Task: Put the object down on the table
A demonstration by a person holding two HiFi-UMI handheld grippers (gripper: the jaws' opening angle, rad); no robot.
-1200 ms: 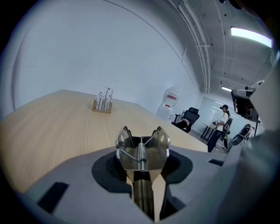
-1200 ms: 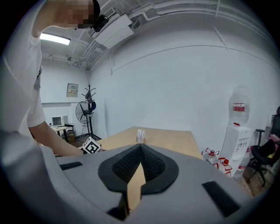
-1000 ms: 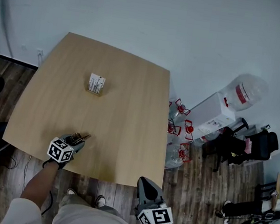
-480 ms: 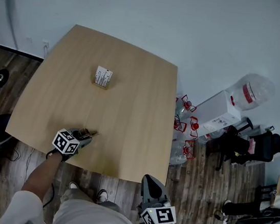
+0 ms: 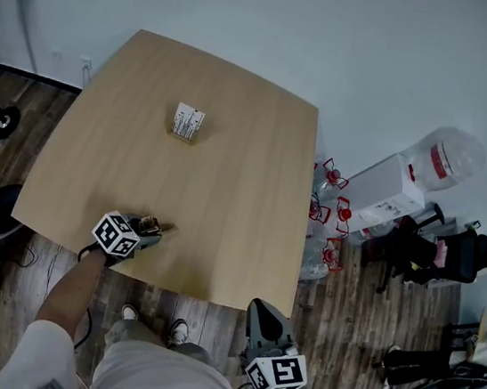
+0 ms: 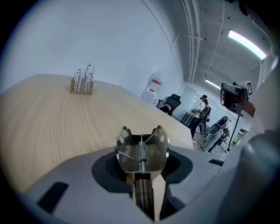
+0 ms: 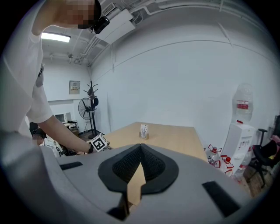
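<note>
The left gripper (image 5: 148, 228) is low over the wooden surface (image 5: 226, 187), close to the near edge. Its jaws are part way closed and squeeze a small metal clip (image 6: 142, 149) with a spring down its middle. The clip sticks out in front of the jaws, just above the wood, and it is hard to tell if it touches. A small stand (image 5: 187, 123) sits far off on the same surface, near the far side. The right gripper (image 5: 257, 312) hangs off the surface, past the near edge and over the floor. Its jaws are pressed together at the tips, with nothing between them.
</note>
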